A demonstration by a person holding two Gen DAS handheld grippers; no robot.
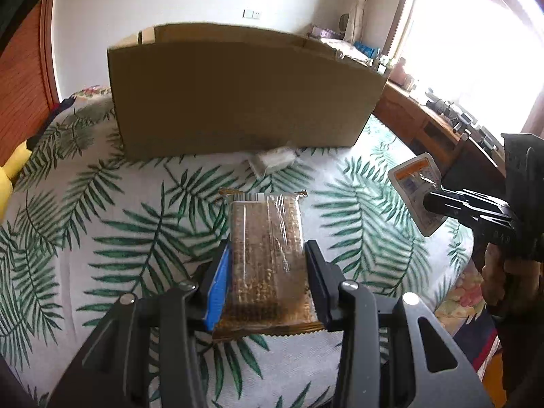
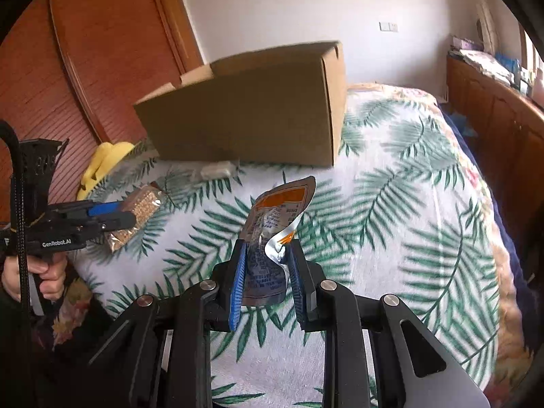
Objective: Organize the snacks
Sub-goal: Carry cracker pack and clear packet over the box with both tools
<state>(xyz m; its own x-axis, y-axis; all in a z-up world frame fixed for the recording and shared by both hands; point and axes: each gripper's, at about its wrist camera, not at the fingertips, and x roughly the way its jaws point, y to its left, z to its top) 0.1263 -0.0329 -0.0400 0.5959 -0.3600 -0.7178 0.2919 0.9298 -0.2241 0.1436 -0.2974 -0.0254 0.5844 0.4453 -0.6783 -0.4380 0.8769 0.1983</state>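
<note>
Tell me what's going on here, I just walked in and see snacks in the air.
A person holds a gripper in each hand over a leaf-print bedspread. The left gripper is shut on a grain bar packet; the right gripper is shut on a crumpled foil pouch. A cardboard box stands ahead, a small clear packet beside it.

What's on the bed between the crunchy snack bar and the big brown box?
A small clear-wrapped white packet lies on the leafy bedspread, close against the cardboard box, ahead of the grain bar held by the left gripper. Both wrist views show it.
</note>
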